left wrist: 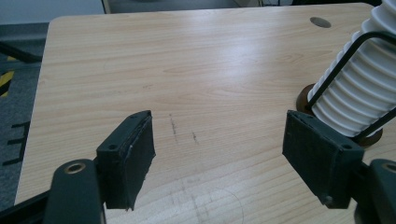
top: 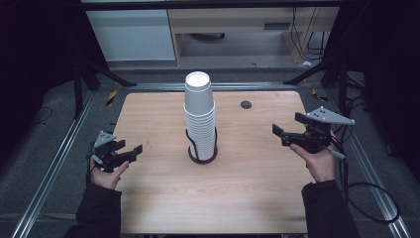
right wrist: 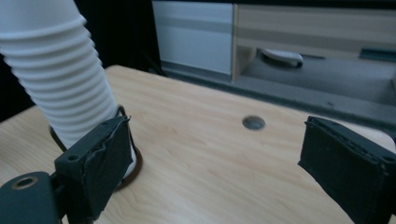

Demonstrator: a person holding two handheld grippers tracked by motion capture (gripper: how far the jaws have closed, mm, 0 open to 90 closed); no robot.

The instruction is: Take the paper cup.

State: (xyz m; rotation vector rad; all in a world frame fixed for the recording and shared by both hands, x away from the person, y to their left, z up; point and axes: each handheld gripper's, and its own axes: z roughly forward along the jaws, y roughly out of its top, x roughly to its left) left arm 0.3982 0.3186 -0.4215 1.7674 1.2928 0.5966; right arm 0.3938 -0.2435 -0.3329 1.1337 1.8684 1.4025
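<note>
White paper cups are stacked into one tall upside-down tower point(top: 200, 115), which is seated in a black wire holder point(top: 202, 148) on a round dark base near the middle of the light wood table point(top: 247, 193). In the high view the left gripper point(top: 130, 148) is held over the table's left edge, jaws spread wide with nothing between them, and the stack is found off past the jaw tips, well apart from them. The right gripper point(top: 286, 128) is held over the right edge, jaws also gaped wide and empty, tips pointed in toward the stack, again well apart from it.

In the left gripper view, the left gripper point(left wrist: 219, 154) is seen with its two black padded jaws set far apart, only bare wood grain framed between them. The ribbed cup stack point(left wrist: 359, 88) is caught just beyond the right-hand jaw, outside the gap, with the wire holder point(left wrist: 341, 58) looped around it.

In the right gripper view, the right gripper point(right wrist: 215, 158) is shown wide open too. The cup stack point(right wrist: 58, 79) is found behind the left-hand jaw, not between the pads, and a small round hole point(right wrist: 253, 122) in the tabletop is seen past the gap, nearer the right-hand jaw.
</note>
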